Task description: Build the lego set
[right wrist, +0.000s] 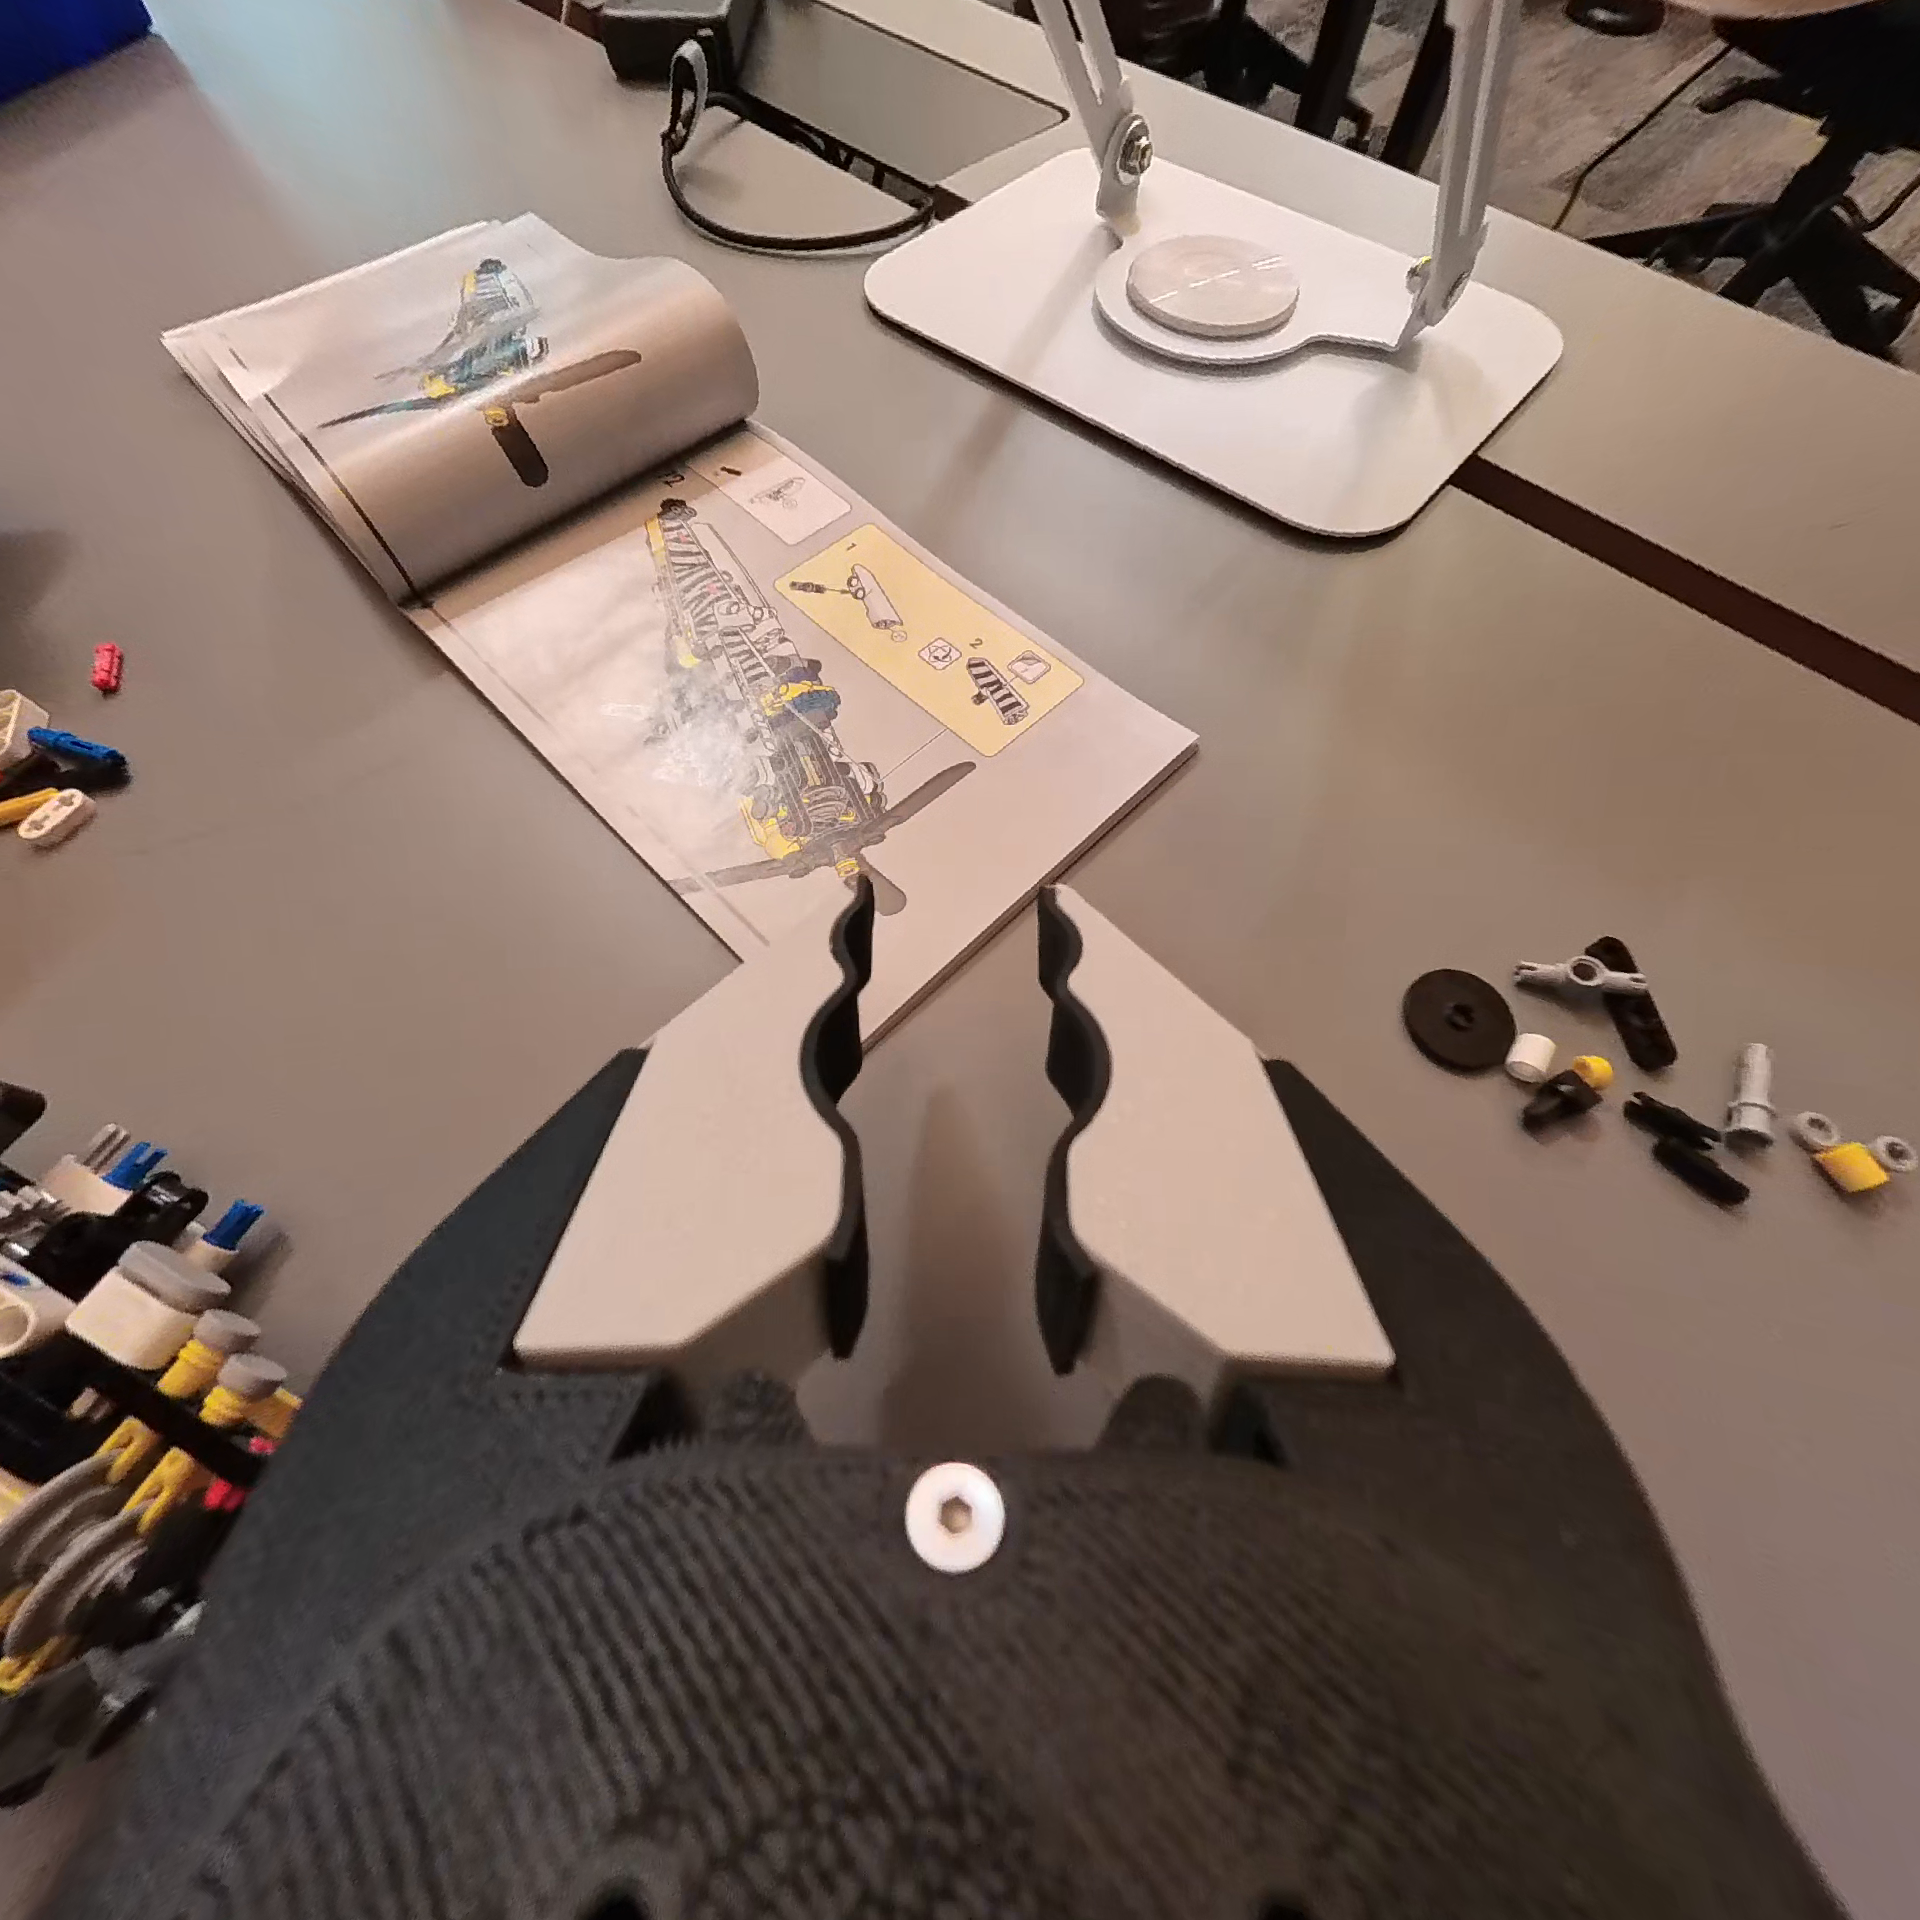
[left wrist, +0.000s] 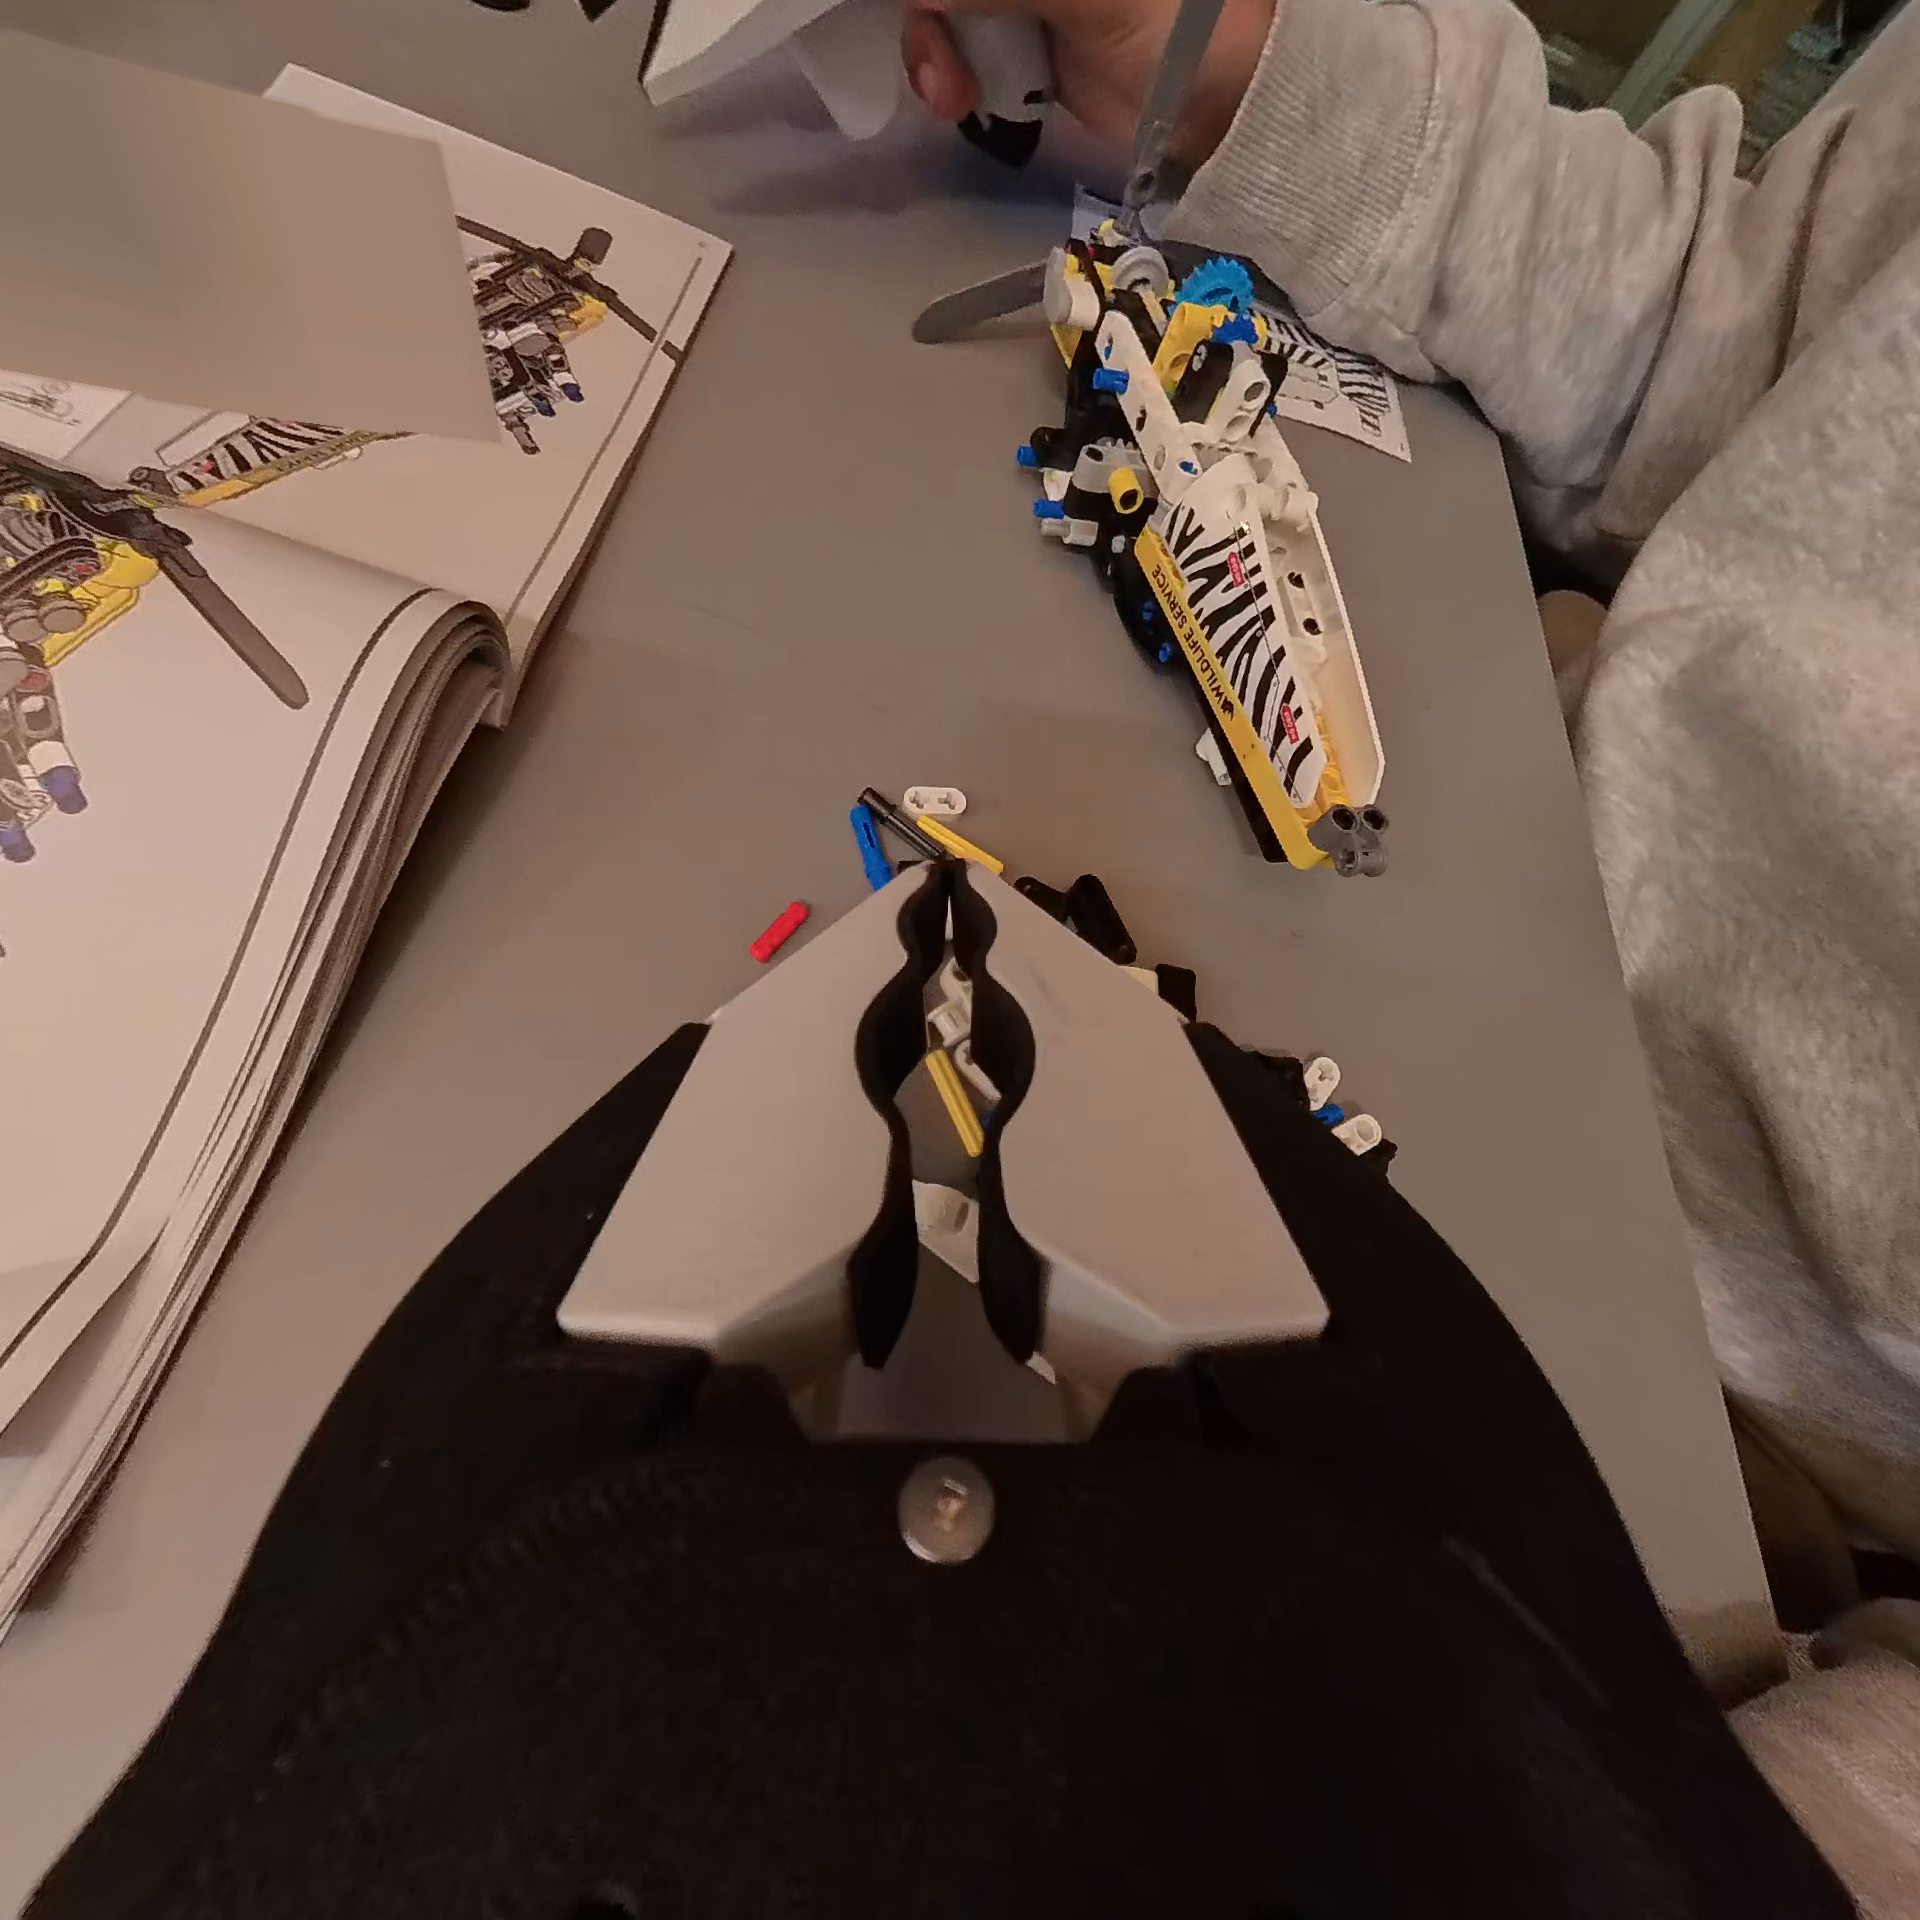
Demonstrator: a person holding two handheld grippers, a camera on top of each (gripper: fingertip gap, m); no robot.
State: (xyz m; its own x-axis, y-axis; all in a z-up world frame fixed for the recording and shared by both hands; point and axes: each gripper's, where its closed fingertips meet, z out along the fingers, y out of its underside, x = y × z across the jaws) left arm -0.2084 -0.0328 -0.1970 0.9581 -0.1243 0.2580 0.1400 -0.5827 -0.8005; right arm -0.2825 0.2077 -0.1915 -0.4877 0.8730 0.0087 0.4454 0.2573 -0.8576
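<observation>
Two grippers: my left gripper point(left wrist: 943, 883) hangs clenched, seemingly empty, over the loose pieces point(left wrist: 920, 831), the model point(left wrist: 1236, 582) lying ahead-right with its long axis pointing away, while my right gripper point(right wrist: 951, 904) gapes empty over the booklet point(right wrist: 790, 675), so left looks nearer.

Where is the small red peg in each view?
Left wrist view: red peg lies on the table, just left of the left gripper tips.
Right wrist view: red peg at the far left edge.
Shared landmark: the open booklet.
</observation>
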